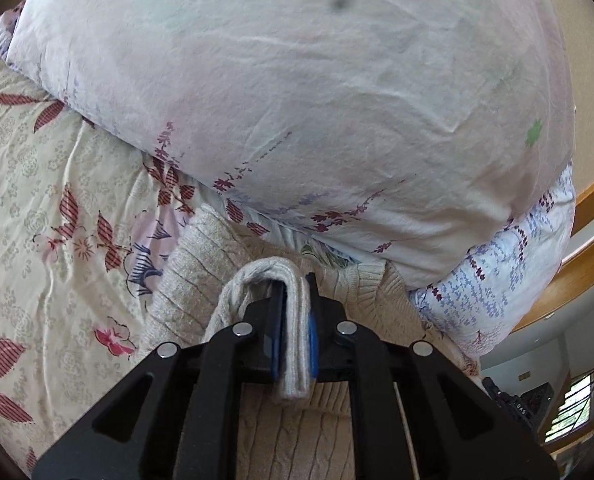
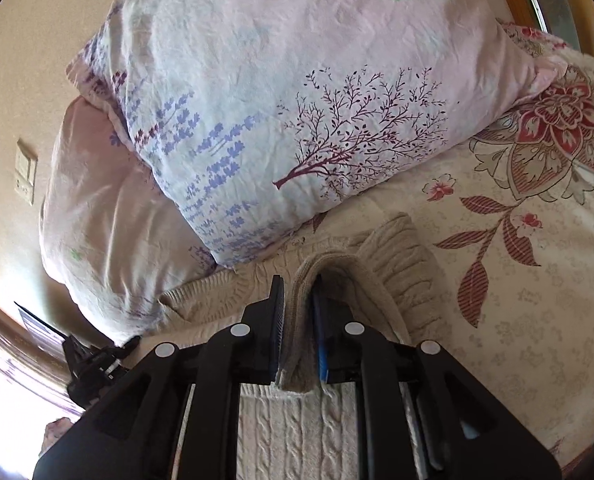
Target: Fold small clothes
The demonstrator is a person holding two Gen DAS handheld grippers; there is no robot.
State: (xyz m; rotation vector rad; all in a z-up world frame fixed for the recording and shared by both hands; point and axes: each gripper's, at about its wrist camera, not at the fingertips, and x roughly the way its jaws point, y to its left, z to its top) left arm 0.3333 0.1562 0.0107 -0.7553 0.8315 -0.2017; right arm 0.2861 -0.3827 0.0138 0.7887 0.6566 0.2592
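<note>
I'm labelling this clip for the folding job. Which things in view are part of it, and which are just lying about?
Part of the job:
- sweater, cream cable knit, lying on the bed
- left gripper, a fold of knit between its fingers
- right gripper, likewise

Just lying about:
- pillows
- floral bedsheet
- wall switch

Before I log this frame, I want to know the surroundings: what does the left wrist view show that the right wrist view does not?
Only the left wrist view shows a window with bars at lower right. Only the right shows a wall switch plate and the pillow's purple tree print. Both share the cream cable-knit sweater on the floral bedsheet, the pale pillow, and tongs closed on a sweater fold: left tongs, right tongs.
</note>
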